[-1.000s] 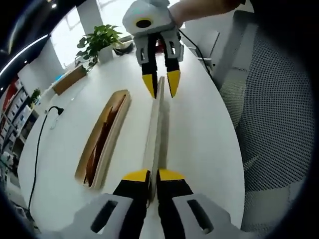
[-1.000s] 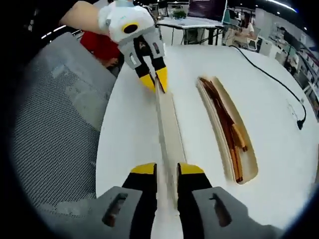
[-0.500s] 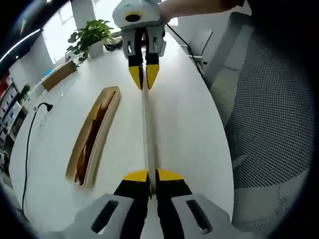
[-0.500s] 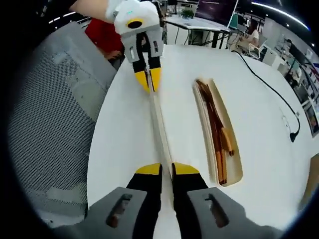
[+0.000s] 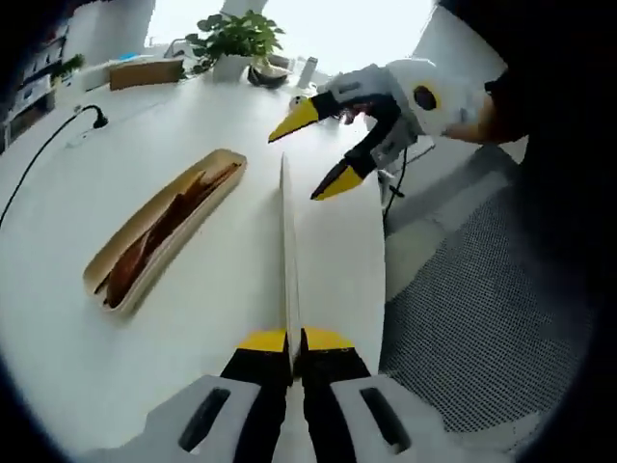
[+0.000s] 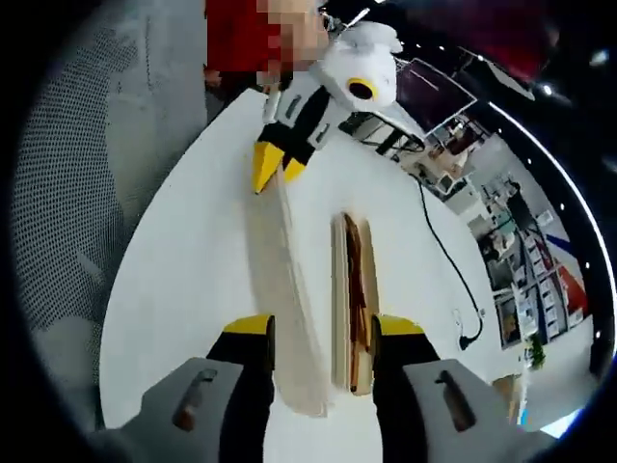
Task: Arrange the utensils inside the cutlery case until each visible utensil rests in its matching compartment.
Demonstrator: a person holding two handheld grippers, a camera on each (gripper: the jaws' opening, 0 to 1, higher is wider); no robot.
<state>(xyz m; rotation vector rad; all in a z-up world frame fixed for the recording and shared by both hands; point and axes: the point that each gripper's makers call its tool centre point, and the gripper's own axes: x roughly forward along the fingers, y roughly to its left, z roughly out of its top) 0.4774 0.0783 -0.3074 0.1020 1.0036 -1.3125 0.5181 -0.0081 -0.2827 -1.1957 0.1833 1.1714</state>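
Two tools, one lid, one case.

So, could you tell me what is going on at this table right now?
A person is working with two handheld grippers on a white table. The left gripper is shut on one end of a long, flat, pale wooden lid, held on edge. The right gripper is open, jaws apart beside the lid's far end. An open pale wooden cutlery case with brown wooden utensils inside lies alongside.
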